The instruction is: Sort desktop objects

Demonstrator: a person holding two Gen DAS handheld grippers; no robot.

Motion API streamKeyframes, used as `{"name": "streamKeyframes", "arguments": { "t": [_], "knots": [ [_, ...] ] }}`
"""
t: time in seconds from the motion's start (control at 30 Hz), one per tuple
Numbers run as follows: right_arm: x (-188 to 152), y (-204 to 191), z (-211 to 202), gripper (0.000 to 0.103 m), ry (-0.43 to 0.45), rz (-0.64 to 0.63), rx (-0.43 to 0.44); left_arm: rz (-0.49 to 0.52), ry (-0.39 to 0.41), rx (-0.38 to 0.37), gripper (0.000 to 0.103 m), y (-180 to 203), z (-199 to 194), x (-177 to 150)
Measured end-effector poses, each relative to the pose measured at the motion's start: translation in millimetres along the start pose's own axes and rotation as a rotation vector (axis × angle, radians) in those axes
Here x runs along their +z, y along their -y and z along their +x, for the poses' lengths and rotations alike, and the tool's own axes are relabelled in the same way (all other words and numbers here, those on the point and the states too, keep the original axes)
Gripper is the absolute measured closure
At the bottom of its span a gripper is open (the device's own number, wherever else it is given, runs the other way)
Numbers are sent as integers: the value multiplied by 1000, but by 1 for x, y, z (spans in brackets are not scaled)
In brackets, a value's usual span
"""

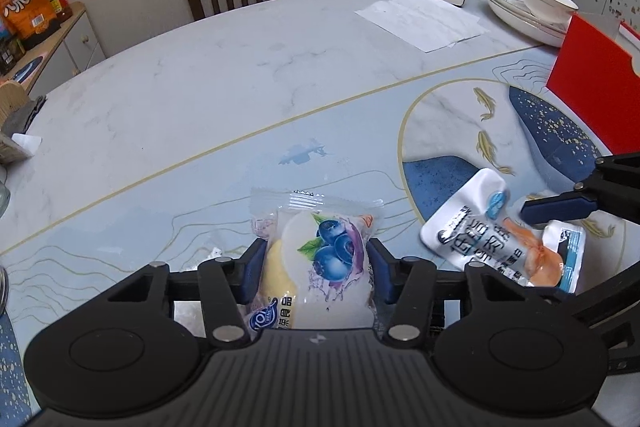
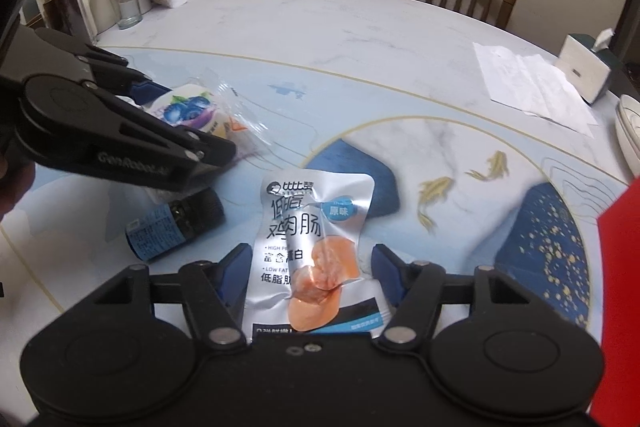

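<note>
Left gripper (image 1: 318, 259) has its blue pads pressed against both sides of a clear plastic snack packet with blueberry print (image 1: 320, 259), clamped on it at the near-centre of the marble-pattern table (image 1: 192, 75). Right gripper (image 2: 308, 267) straddles a silver foil chicken-sausage pouch (image 2: 312, 247) lying flat to the right of the blueberry packet; its fingers stand apart, with a gap at the right pad and the left contact unclear. A small dark bottle with blue label (image 2: 172, 227) lies on its side between the two packets. A red box (image 1: 596, 87) stands far right.

Left claw (image 1: 317, 263) clamps the blueberry snack packet (image 1: 320, 267) on the table (image 1: 180, 87)
</note>
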State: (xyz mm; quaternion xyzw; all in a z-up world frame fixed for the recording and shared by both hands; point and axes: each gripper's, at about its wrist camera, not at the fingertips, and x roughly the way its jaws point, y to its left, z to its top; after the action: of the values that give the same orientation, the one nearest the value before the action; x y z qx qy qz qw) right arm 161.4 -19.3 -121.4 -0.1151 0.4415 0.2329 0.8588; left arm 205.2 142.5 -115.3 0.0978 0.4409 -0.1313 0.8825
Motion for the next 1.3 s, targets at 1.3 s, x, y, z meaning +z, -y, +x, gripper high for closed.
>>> {"name": "streamKeyframes", "arguments": {
  "t": [1.3],
  "knots": [
    [-40,90,-152,44,146,167,-75,1,123,-195,53,117,-92,36]
  ]
}}
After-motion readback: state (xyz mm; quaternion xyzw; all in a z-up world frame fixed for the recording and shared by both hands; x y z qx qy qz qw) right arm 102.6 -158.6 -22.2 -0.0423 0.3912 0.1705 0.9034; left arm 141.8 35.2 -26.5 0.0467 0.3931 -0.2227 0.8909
